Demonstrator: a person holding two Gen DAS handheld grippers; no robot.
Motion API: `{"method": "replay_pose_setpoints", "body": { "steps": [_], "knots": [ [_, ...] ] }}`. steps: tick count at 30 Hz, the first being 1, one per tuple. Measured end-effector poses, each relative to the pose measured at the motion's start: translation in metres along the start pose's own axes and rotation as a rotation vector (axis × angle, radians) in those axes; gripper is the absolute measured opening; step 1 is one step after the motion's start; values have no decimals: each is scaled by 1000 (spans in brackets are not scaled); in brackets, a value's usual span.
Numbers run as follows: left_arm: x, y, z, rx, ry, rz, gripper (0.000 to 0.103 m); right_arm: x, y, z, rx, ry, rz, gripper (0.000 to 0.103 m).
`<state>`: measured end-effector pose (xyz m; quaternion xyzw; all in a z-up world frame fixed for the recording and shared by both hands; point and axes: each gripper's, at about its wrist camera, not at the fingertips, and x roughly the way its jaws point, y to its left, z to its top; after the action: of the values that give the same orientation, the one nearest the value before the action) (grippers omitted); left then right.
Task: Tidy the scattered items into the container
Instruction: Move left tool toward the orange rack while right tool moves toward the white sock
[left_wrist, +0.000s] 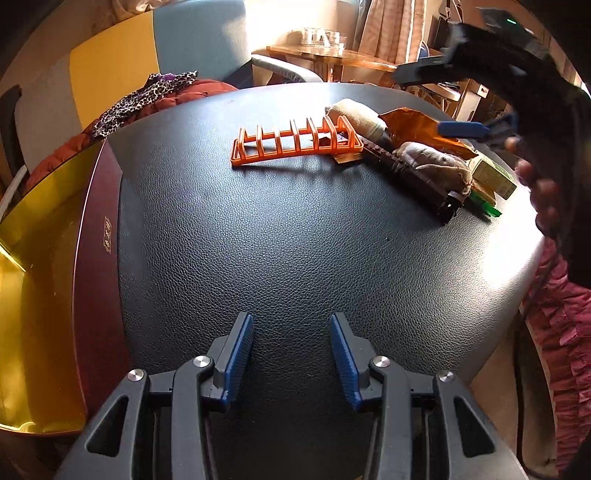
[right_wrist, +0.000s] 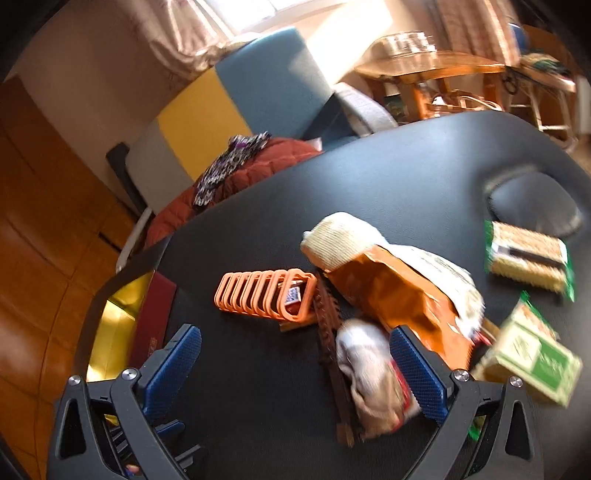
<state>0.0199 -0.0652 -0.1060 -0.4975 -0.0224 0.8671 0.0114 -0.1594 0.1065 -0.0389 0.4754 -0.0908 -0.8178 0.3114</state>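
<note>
The scattered items (right_wrist: 388, 306) are piled on the black surface (left_wrist: 277, 240), well apart from the gold-lined container (left_wrist: 40, 277) at its left edge, and both grippers' fingers (right_wrist: 417, 373) are held apart, probably for a first pick.
</note>
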Motion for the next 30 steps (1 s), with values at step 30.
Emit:
{"method": "replay_pose_setpoints", "body": {
  "steps": [30],
  "knots": [
    [-19, 5, 122, -72, -125, -106, 44, -42, -44, -54, 160, 46, 356, 103]
  ]
}}
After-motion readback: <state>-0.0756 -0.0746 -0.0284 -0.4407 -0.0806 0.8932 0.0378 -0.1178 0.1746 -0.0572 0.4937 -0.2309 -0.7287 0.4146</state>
